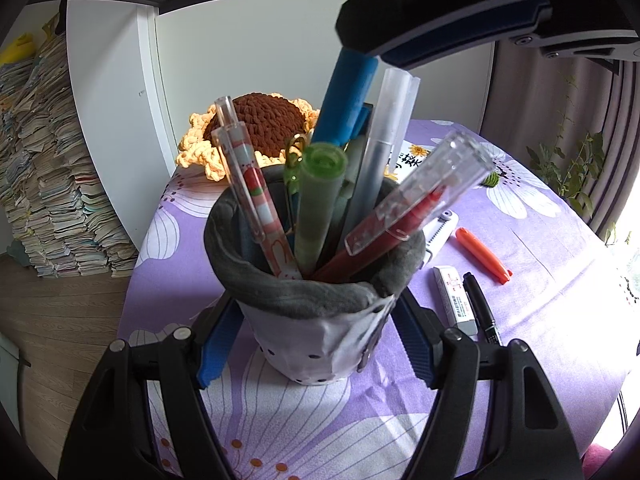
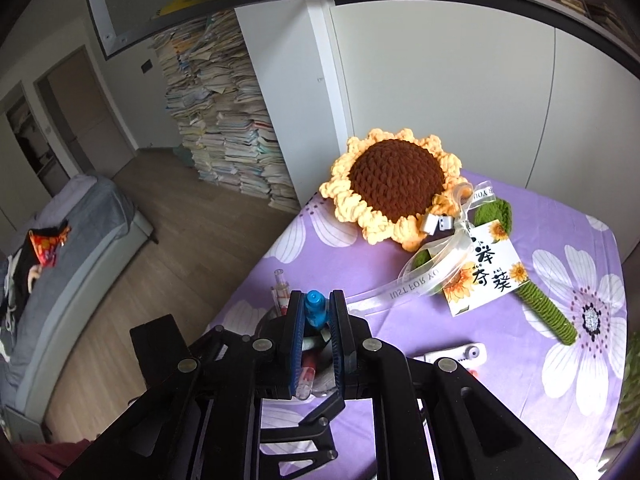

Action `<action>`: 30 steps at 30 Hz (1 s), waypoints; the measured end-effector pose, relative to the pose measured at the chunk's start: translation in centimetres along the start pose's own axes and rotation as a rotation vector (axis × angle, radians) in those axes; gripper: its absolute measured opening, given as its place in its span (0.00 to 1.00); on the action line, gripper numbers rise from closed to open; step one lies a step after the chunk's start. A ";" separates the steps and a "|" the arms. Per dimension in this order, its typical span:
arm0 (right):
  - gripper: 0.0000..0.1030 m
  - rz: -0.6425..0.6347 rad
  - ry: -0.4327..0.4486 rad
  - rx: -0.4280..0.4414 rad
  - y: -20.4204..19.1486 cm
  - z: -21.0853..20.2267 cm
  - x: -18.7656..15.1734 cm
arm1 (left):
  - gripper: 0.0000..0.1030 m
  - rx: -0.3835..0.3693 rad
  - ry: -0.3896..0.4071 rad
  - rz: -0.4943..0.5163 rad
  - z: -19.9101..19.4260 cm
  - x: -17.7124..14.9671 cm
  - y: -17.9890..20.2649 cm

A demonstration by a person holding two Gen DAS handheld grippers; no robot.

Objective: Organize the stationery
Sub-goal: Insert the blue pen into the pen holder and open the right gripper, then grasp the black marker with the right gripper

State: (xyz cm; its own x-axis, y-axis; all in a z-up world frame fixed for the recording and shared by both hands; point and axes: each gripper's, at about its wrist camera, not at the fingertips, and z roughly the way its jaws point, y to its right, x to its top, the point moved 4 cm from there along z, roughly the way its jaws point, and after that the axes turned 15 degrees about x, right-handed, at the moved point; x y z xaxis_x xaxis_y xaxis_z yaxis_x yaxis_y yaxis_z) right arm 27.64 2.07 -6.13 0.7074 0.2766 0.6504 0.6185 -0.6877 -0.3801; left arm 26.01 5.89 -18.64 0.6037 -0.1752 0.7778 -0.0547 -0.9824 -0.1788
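So the left gripper [image 1: 316,344] was clamped around the lower part of a soft pen pouch [image 1: 316,312], white with a grey fold-over rim, which stood upright on the worktop [image 1: 540,280] with its purple flower-print cloth. The blue pads pressed in on both sides of the pouch. It was already pretty stuffed: a pink striped pen [image 1: 256,196], a green marker [image 1: 318,204], a frosted clear pen [image 1: 380,152] and a red pen in a clear case [image 1: 404,212] all stuck out of the top. The right gripper [image 2: 316,312] came in from above and was pinched tight on a blue marker [image 1: 348,100]; in the left wrist view the marker's lower end was already down among the other pens inside the pouch, leaning toward the back. Off to the right of the pouch, lying flat on the cloth, were a white eraser [image 1: 456,300], a black pen [image 1: 482,308] right beside it, an orange highlighter [image 1: 482,254] a bit further out, and a small white thing [image 1: 438,230], which I couldn't make out. Behind the pouch sat a big crochet sunflower [image 2: 396,184] with a ribbon and a printed card [image 2: 486,276].
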 end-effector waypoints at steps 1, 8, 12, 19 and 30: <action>0.11 0.004 0.008 -0.002 0.1 -0.5 -0.2 | 0.70 0.000 0.000 0.000 0.0 0.0 0.0; 0.28 0.078 0.040 -0.059 1.9 -4.0 -3.0 | 0.70 0.000 0.000 0.000 0.0 0.0 0.0; 0.35 0.170 -0.066 -0.131 4.4 -2.6 -7.4 | 0.70 0.000 -0.001 0.000 0.0 0.0 0.0; 0.36 0.364 -0.261 -0.116 6.7 0.9 -13.9 | 0.70 -0.001 -0.001 0.000 0.0 0.0 0.0; 0.10 0.227 -0.308 -0.282 7.0 0.3 -15.8 | 0.70 0.000 0.001 0.001 0.0 0.1 0.1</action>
State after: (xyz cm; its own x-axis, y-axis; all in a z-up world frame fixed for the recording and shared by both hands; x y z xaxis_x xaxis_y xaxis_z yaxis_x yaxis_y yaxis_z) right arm 20.89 -6.93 -19.27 0.9091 0.2550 0.3296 0.3494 -0.8974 -0.2694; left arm 26.10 5.81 -18.58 0.6032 -0.1759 0.7780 -0.0551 -0.9822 -0.1794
